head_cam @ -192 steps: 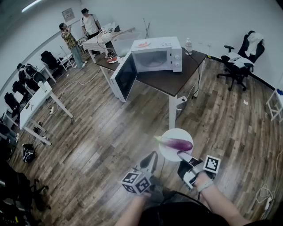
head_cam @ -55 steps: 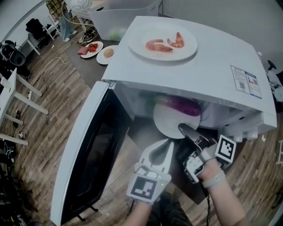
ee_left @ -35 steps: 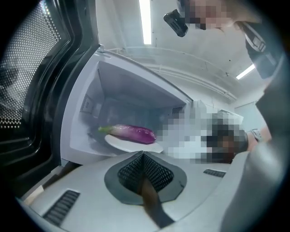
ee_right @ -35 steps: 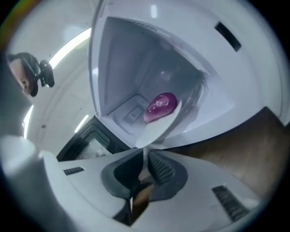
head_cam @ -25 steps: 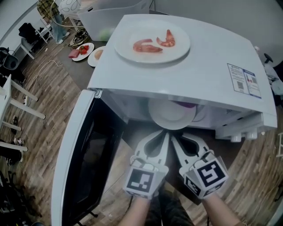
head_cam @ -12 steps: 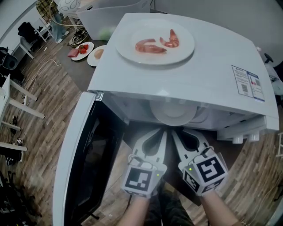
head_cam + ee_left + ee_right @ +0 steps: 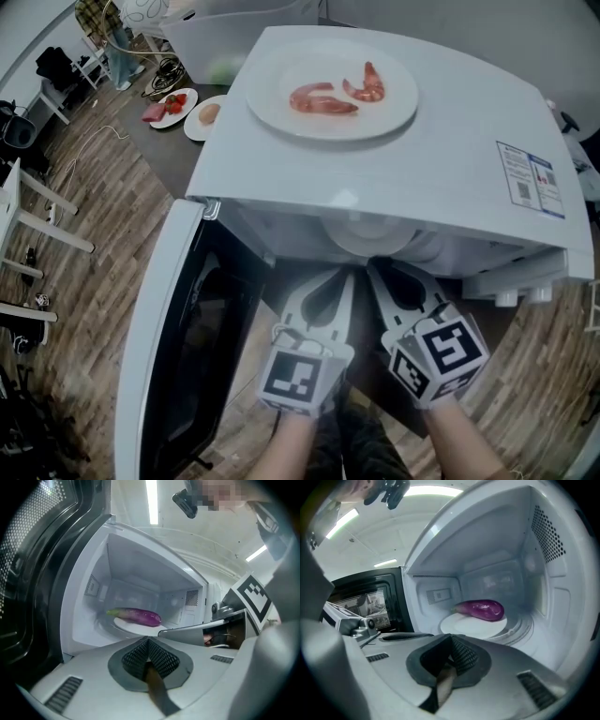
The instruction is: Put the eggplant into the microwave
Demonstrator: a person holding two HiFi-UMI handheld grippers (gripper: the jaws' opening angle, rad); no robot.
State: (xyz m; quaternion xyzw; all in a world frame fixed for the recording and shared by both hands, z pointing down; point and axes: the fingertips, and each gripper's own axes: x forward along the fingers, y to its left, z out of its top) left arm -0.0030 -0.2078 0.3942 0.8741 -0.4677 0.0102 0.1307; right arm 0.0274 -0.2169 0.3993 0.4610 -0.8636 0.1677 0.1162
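Purple eggplant lying sideways on white plate, inside open microwave

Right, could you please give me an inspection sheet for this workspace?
Surface: dark table carrying the microwave, door open.
Job's things: eggplant on a white plate inside the microwave.
Clutter: plate of shrimp on the microwave's top; two small food plates on the table.
Grippers: left gripper and right gripper both shut, empty, at the cavity mouth.
Cables: loose cable on the wooden floor.
Surroundings: a person, a black chair.
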